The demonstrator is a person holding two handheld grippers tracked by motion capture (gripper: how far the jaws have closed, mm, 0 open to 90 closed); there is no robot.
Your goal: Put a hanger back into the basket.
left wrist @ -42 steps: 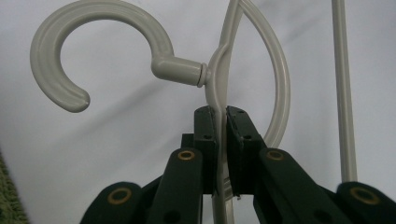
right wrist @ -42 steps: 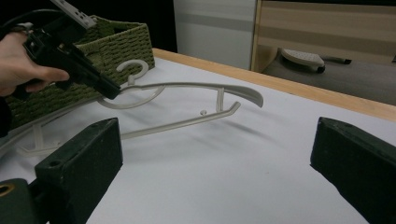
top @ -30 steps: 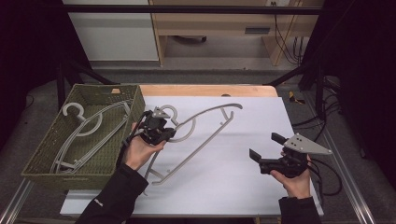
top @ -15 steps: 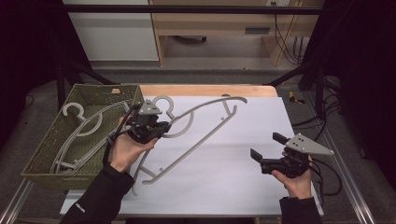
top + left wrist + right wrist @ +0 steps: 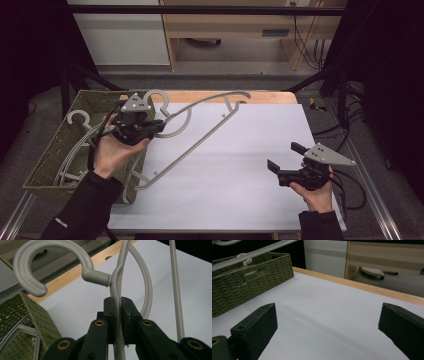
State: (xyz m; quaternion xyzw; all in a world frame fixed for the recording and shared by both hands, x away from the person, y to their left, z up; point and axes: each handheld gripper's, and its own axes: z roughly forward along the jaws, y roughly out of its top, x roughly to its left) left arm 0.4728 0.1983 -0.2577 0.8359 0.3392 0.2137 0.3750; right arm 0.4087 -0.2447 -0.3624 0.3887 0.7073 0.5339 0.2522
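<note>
Two grippers are at work. The left gripper [image 5: 159, 126] has its jaws clamped on the neck of one grey hanger [image 5: 200, 137], just below its hook [image 5: 42, 263], and holds it tilted over the white table [image 5: 240, 165] beside the one green basket [image 5: 55, 160]. At least one more hanger [image 5: 80, 135] lies in that basket. The right gripper [image 5: 284, 157] stands wide open, holding nothing. No writing can be read.
</note>
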